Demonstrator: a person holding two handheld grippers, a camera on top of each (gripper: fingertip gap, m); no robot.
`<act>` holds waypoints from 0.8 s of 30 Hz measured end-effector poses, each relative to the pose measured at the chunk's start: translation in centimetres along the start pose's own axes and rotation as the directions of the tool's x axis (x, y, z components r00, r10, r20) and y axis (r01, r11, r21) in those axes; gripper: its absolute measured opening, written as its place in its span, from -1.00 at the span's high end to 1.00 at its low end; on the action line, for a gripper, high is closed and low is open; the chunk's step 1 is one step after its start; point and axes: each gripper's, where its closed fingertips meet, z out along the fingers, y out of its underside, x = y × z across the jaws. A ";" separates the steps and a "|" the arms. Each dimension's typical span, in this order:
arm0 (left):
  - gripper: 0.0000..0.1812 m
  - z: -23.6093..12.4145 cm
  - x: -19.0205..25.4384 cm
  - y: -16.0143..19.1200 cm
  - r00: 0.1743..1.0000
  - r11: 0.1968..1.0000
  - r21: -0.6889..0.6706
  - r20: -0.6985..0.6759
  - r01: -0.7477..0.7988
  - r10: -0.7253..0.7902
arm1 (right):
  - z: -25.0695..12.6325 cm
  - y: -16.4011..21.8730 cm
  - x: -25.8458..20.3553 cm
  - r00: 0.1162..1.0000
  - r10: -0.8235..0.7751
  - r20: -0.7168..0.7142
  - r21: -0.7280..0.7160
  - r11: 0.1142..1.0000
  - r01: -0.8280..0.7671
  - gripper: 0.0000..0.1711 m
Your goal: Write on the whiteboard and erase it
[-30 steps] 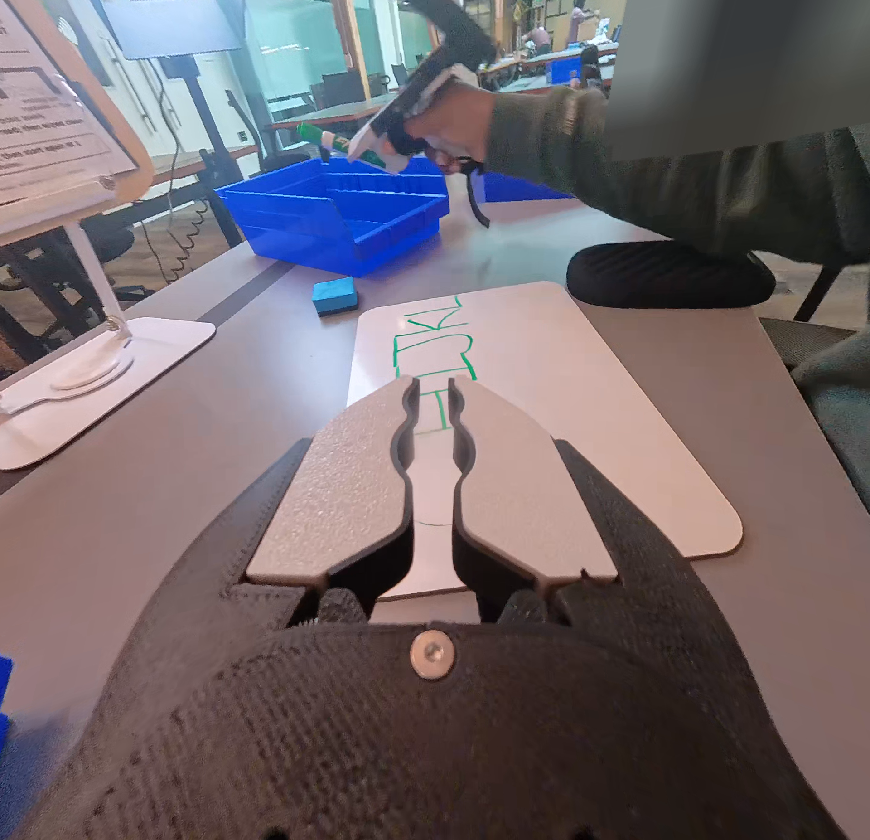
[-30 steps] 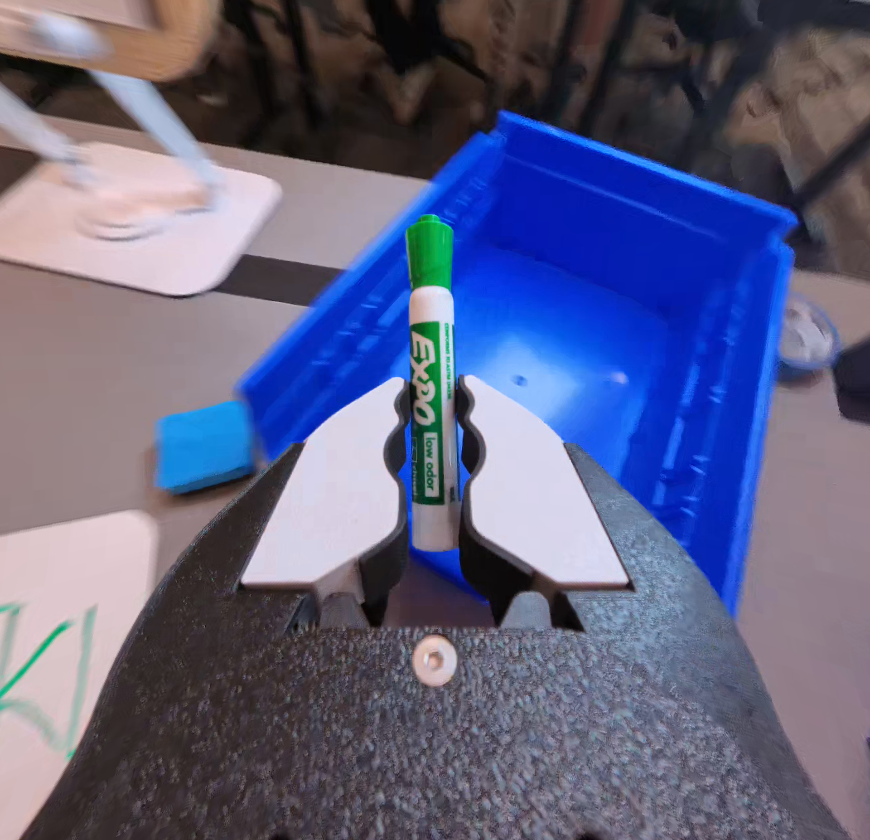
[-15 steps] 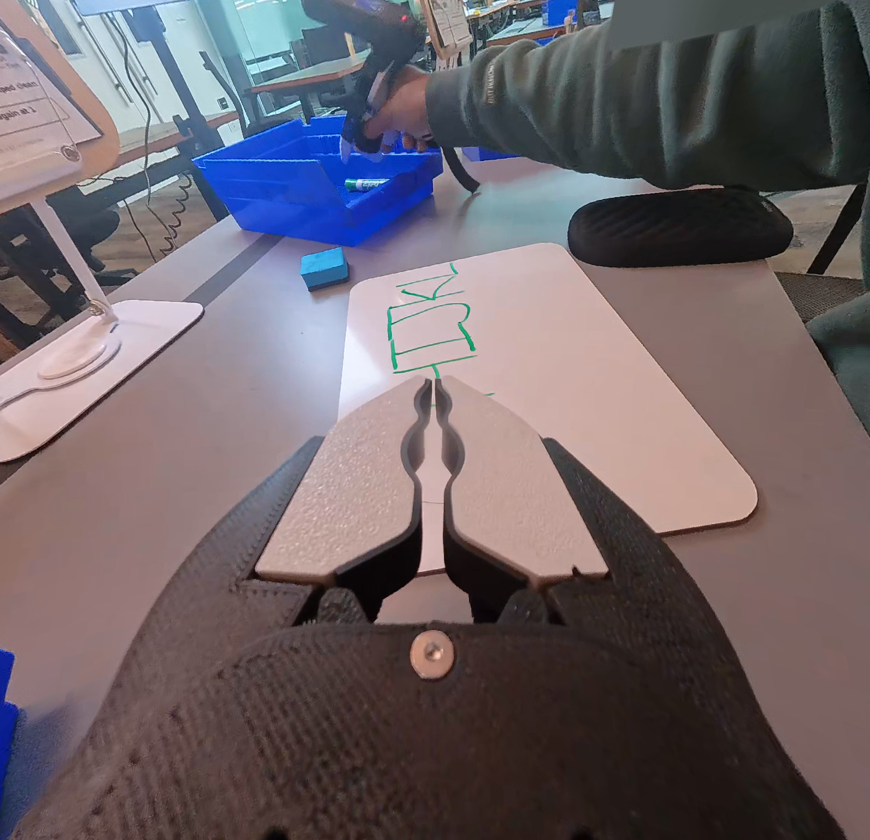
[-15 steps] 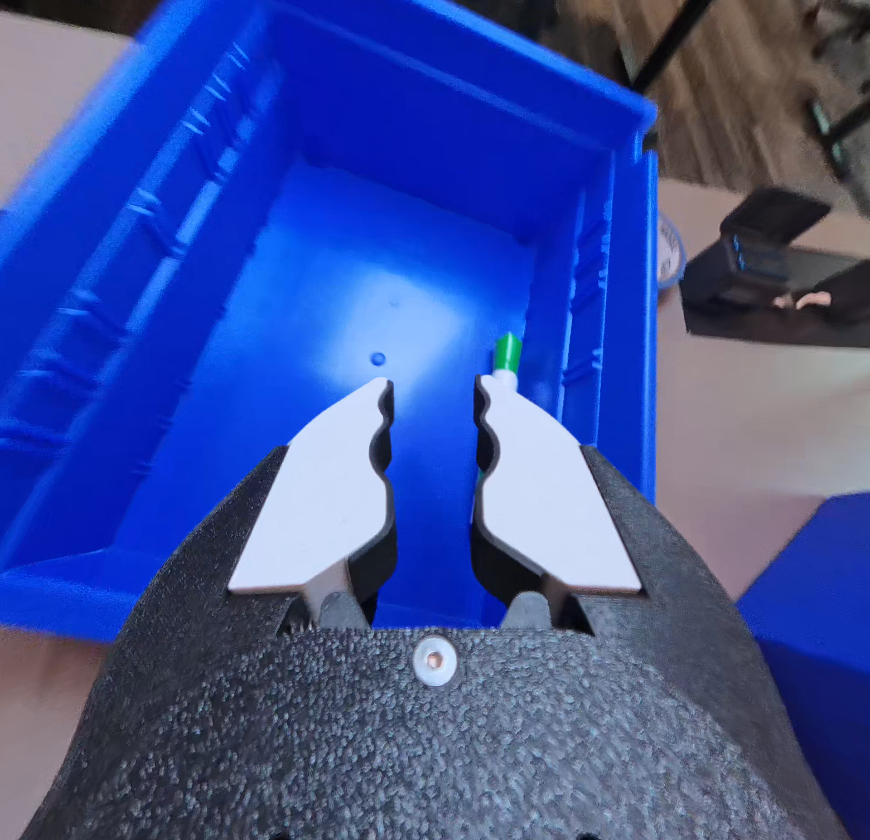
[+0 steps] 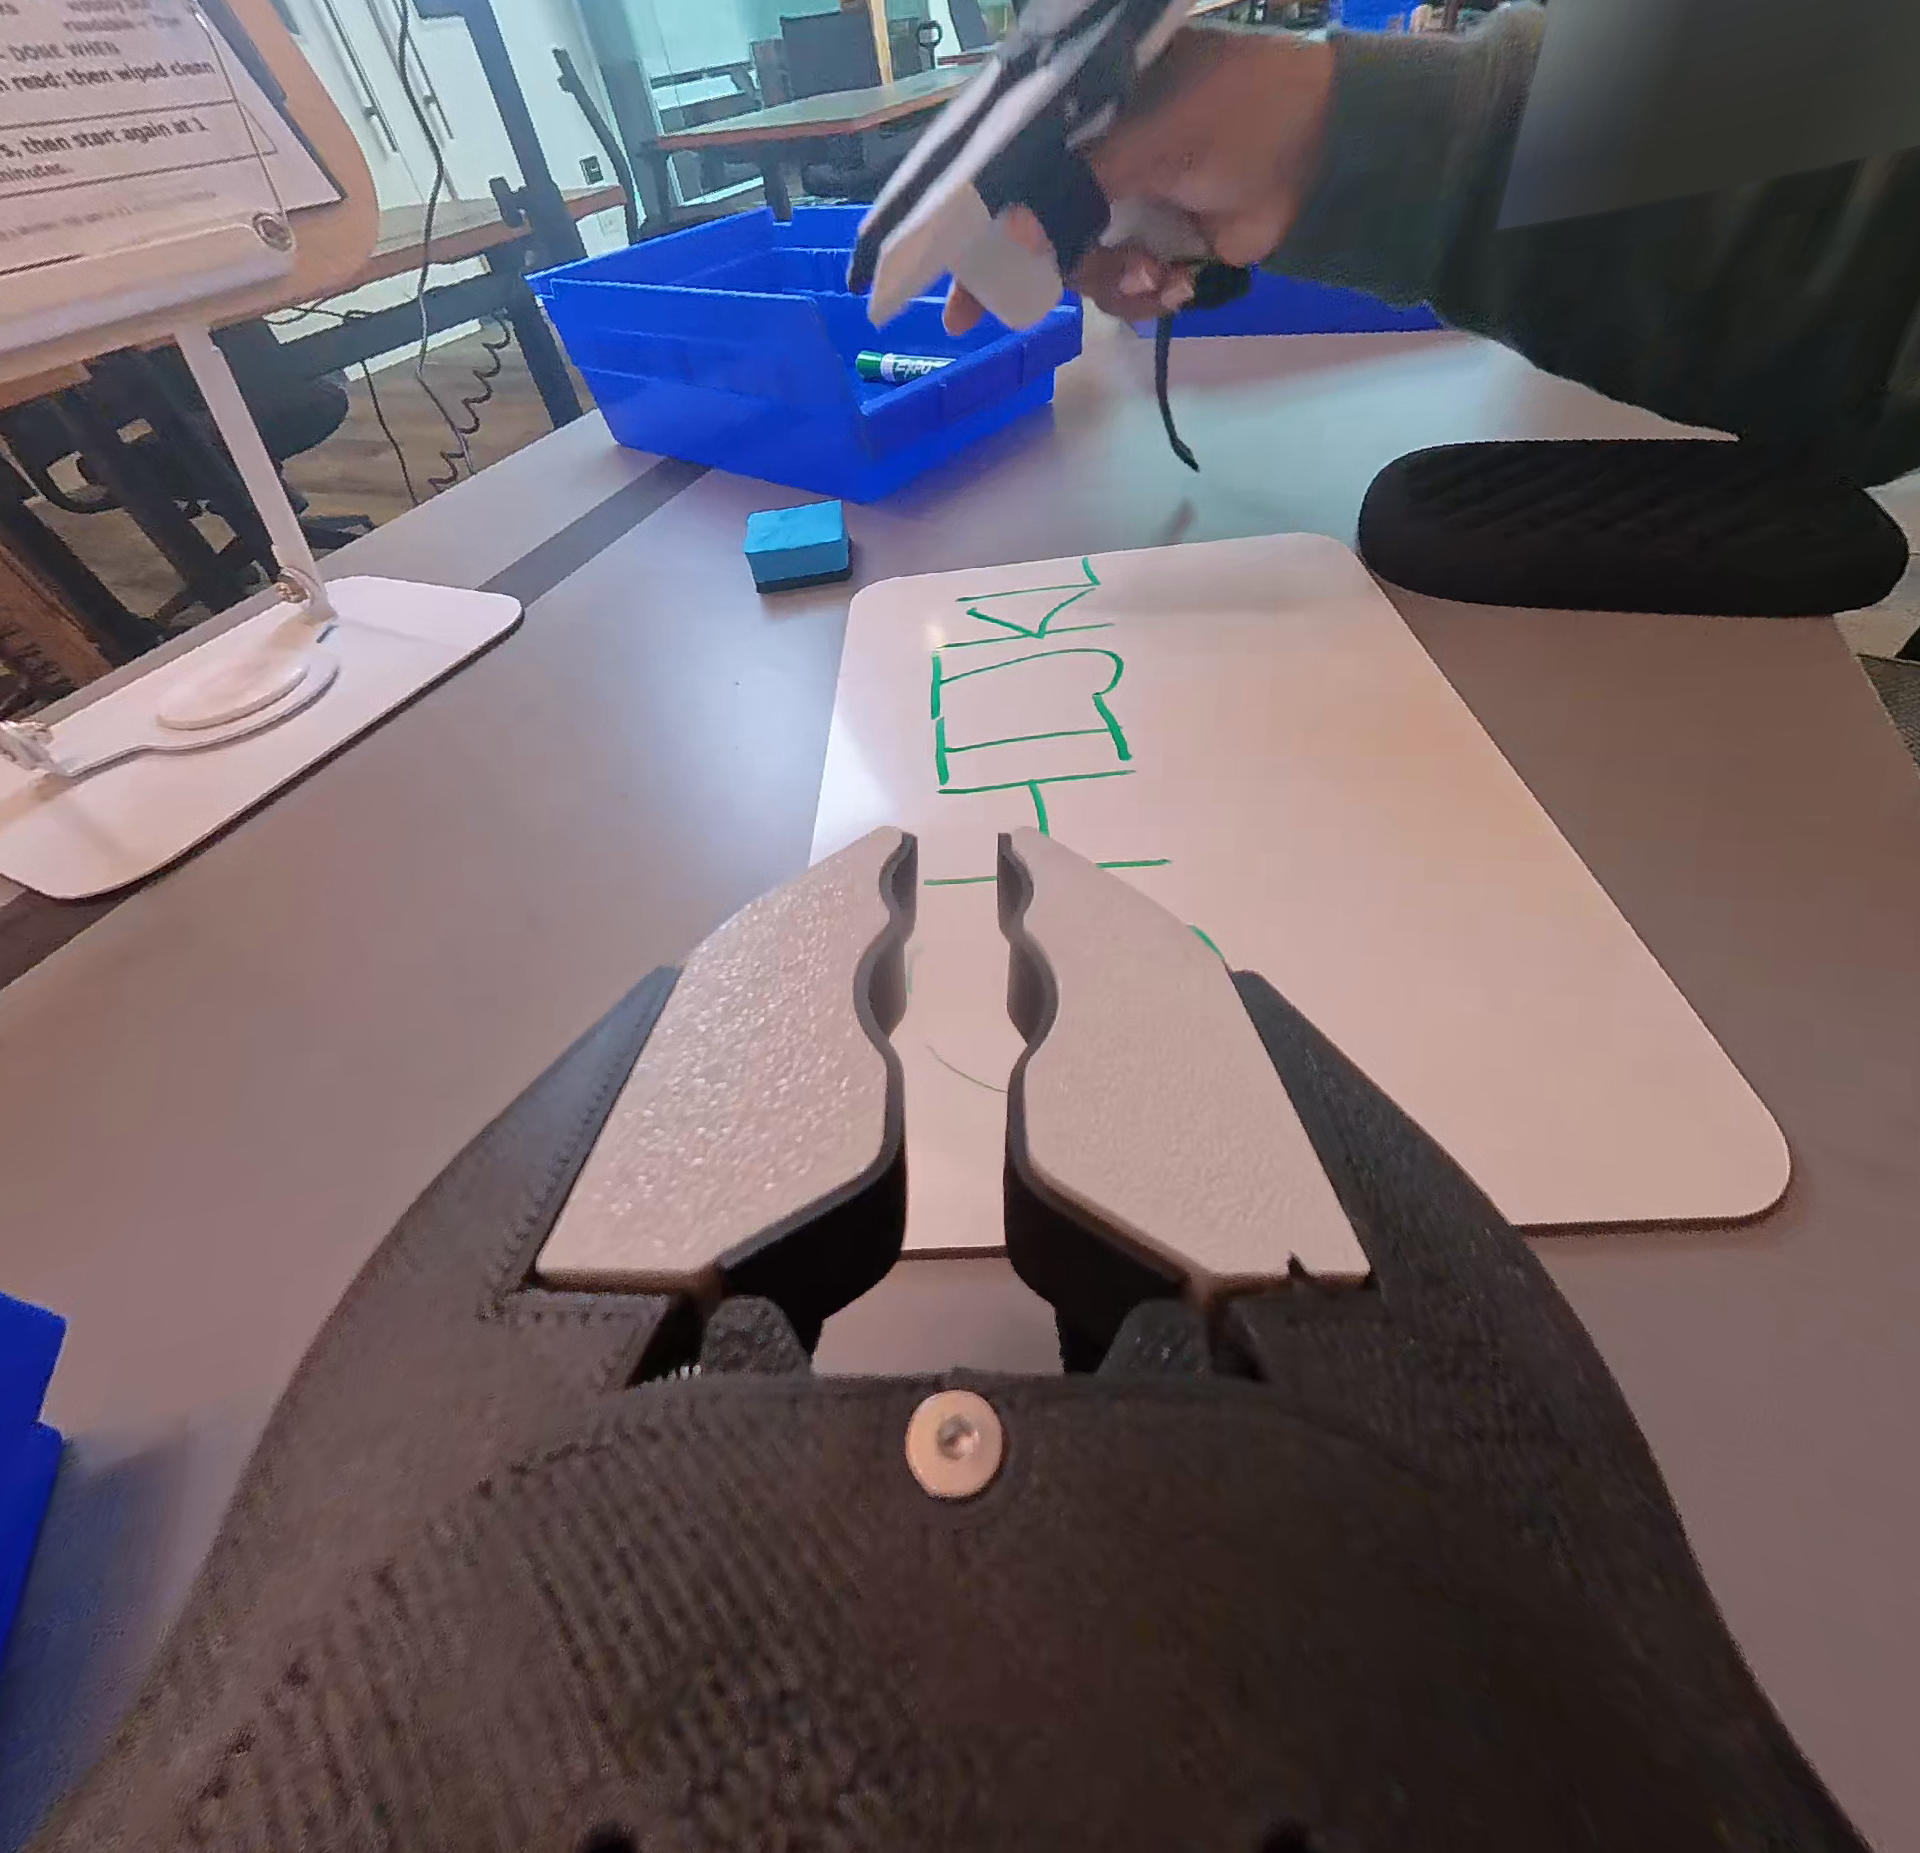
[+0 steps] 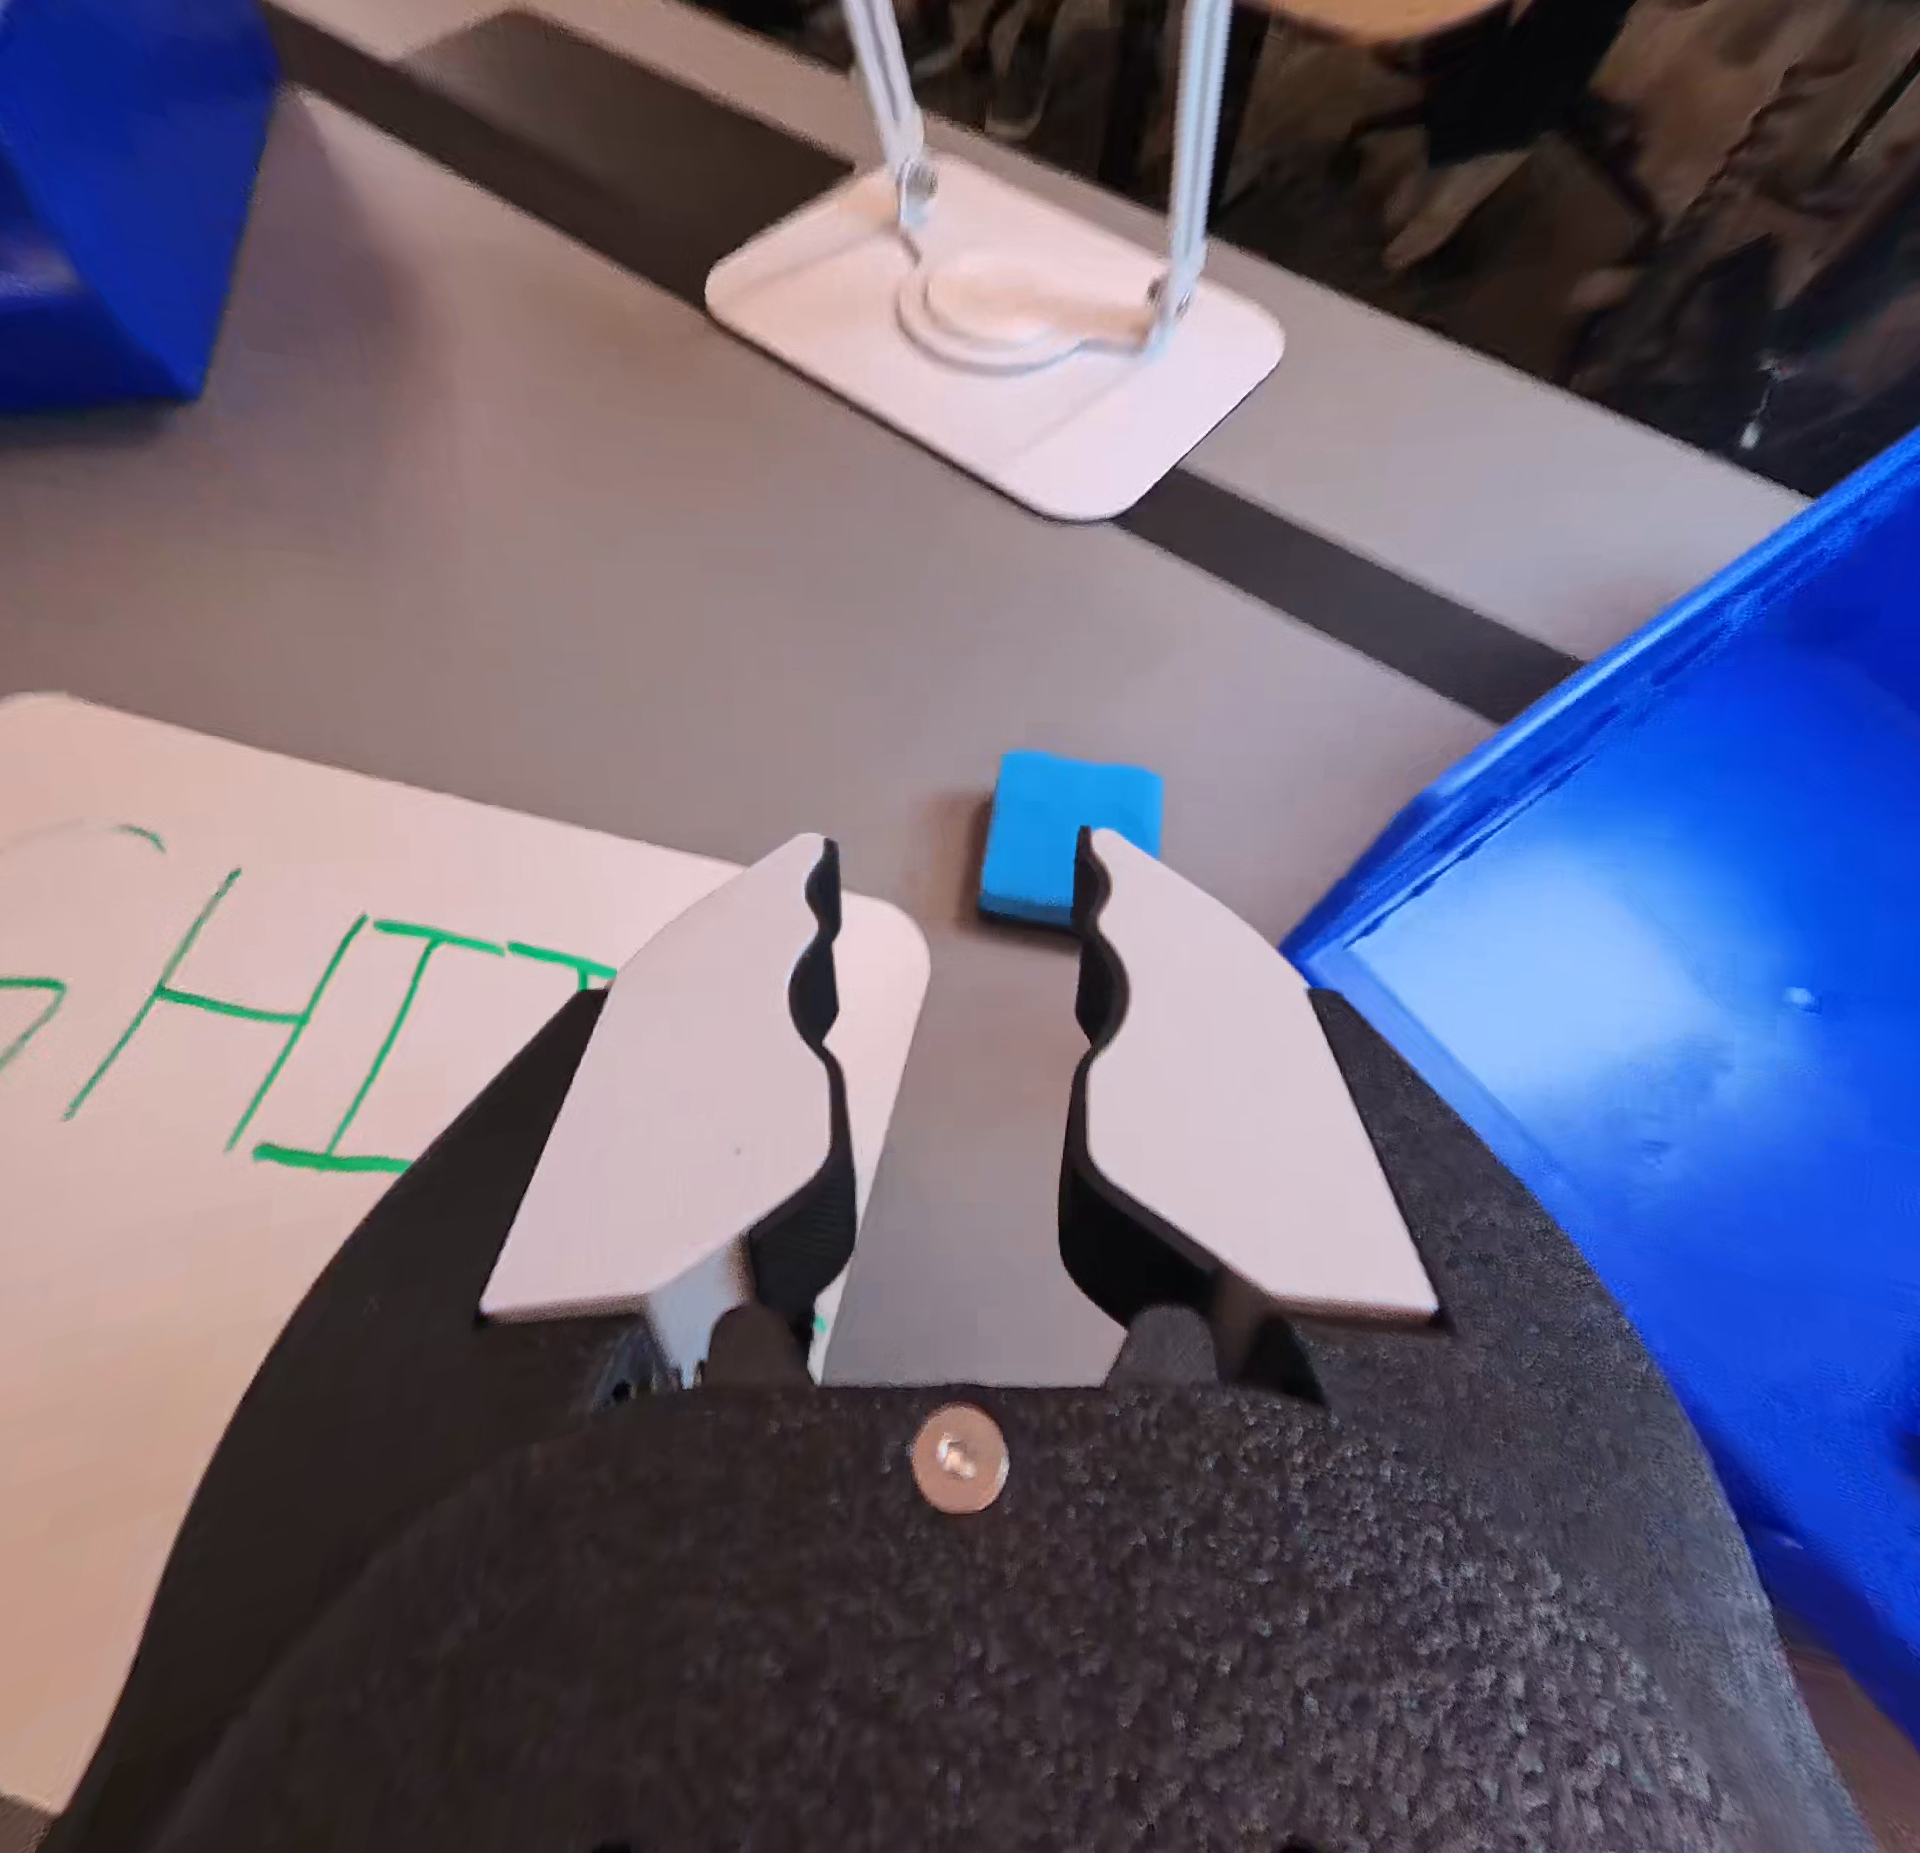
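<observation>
Eraser (image 6: 1060,835): small blue foam block on the table, between whiteboard (image 6: 312,816) and blue bin (image 6: 1662,972); probably light, soft; grip across its short sides
Right gripper (image 6: 954,847): jaws spread, empty, aimed at the eraser
Left gripper (image 5: 956,847): jaws slightly apart, empty, over the whiteboard
Marker (image 5: 902,364): lying in the bin
Table (image 5: 416,972): grey, smooth; board may slide
Room: open office; desks behind
</observation>
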 end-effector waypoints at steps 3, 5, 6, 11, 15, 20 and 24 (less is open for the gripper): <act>0.81 0.1 0.1 0.2 1.000 1.000 -0.010 -0.001 -0.002 0.002 | 2.5 3.0 -0.5 1.000 0.005 -0.008 -0.080 0.997 -0.006 0.39; 0.79 0.2 0.2 0.3 1.000 1.000 -0.019 -0.012 0.005 -0.005 | 4.0 4.2 -0.3 0.999 0.048 -0.015 -0.110 0.993 -0.050 0.30; 0.76 0.3 0.3 0.5 1.000 1.000 -0.027 -0.022 0.013 -0.014 | 4.6 4.5 0.1 0.998 0.064 -0.029 -0.116 0.991 -0.067 0.27; 0.69 0.6 1.0 0.9 0.997 0.999 -0.046 -0.074 0.027 -0.030 | 6.8 4.9 1.8 0.989 0.085 -0.120 -0.134 0.986 -0.101 0.18; 0.70 0.7 2.2 1.0 0.989 0.999 -0.051 -0.148 0.016 -0.024 | 8.3 4.8 2.4 0.984 0.094 -0.148 -0.158 0.980 -0.118 0.16; 0.91 0.4 5.8 1.9 0.941 0.993 -0.119 -0.338 -0.021 -0.021 | 9.1 4.7 2.6 0.990 0.048 -0.130 -0.192 0.979 -0.073 0.41; 1.00 -0.5 10.5 3.4 0.850 0.966 -0.211 -0.527 -0.150 0.016 | 6.1 3.0 -1.4 0.998 0.001 0.061 -0.132 0.991 0.007 0.41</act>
